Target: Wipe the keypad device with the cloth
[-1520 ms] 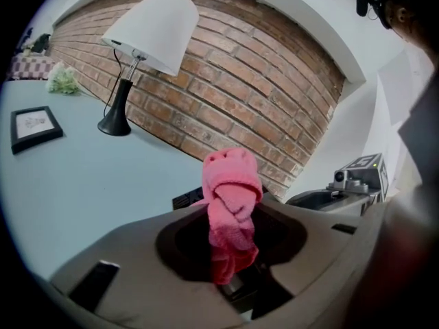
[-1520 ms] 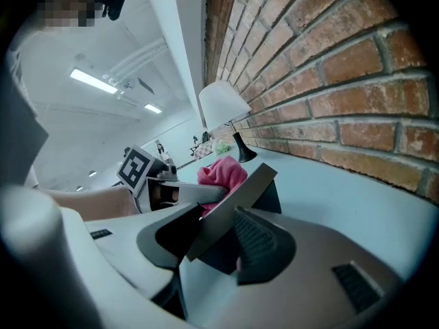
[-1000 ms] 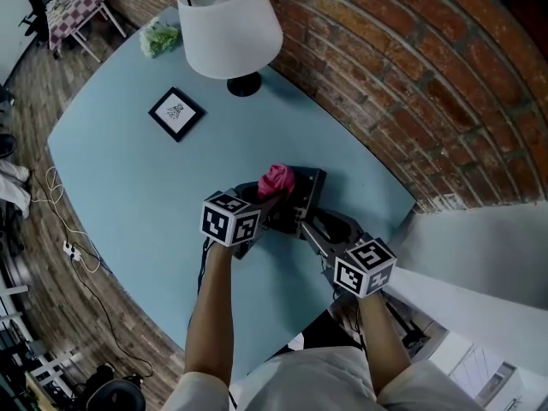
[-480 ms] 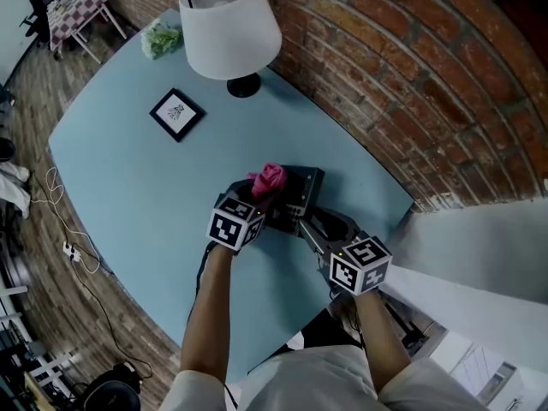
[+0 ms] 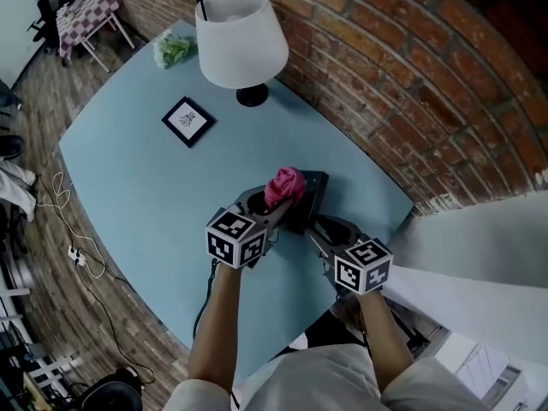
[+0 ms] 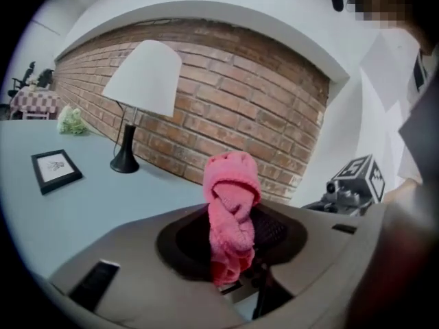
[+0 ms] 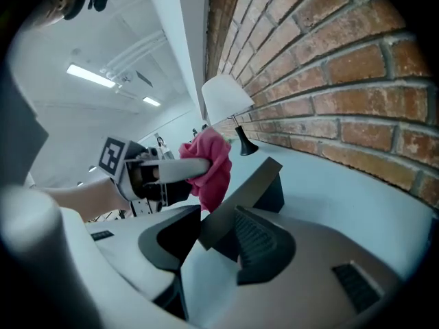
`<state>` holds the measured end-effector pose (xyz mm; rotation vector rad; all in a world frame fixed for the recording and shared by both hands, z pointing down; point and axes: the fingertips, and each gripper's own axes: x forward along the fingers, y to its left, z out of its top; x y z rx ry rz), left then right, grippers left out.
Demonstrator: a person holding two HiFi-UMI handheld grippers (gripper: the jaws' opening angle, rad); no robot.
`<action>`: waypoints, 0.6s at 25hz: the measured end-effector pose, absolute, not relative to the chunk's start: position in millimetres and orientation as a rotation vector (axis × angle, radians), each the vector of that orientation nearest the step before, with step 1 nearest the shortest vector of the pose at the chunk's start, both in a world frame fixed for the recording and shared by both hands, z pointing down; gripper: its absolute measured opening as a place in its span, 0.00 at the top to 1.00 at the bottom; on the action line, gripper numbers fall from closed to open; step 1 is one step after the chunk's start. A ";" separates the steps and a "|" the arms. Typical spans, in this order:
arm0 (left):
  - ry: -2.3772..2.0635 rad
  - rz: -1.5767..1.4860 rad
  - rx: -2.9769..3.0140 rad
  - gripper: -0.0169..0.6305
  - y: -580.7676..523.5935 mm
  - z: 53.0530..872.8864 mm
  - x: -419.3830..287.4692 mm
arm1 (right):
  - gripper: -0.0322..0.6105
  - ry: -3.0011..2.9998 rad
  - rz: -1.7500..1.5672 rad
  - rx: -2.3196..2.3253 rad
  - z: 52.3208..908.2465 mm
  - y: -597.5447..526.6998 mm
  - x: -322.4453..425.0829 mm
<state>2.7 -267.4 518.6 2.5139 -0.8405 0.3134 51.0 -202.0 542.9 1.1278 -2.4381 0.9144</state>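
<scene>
The black keypad device [image 5: 310, 191] sits on the pale blue table [image 5: 128, 169] near the brick wall. My left gripper [image 5: 276, 202] is shut on a bunched pink cloth [image 5: 285, 185], which hangs between its jaws [image 6: 230, 273] just above the device's near left side. My right gripper [image 5: 315, 223] has the device's near end [image 7: 250, 187] between its jaws, which have just been closing; both pads seem to touch it. The right gripper view also shows the cloth [image 7: 209, 163] in the left gripper [image 7: 185, 170], beside the tilted device.
A white-shaded lamp [image 5: 240, 37] stands at the back by the brick wall [image 5: 411, 84]. A small framed picture [image 5: 187, 120] lies to its left, and a green bundle [image 5: 174, 50] sits at the far corner. The table's curved front edge is close below both grippers.
My left gripper has risen with the pink cloth still held. The right gripper has stayed at the device's near end. The head view has shifted slightly.
</scene>
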 end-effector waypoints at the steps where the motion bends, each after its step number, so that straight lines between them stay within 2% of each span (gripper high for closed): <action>1: -0.808 0.303 2.531 0.71 -263.8 512.2 9.9 | 0.68 -2.435 0.917 1.126 544.2 -201.3 49.6; 8: -0.669 0.389 2.555 0.71 -241.3 527.3 46.5 | 0.68 -2.454 0.916 1.111 546.6 -200.1 47.3; 15: -0.696 0.324 2.456 0.71 -244.0 540.4 39.6 | 0.68 -2.457 0.919 1.108 544.6 -200.8 47.7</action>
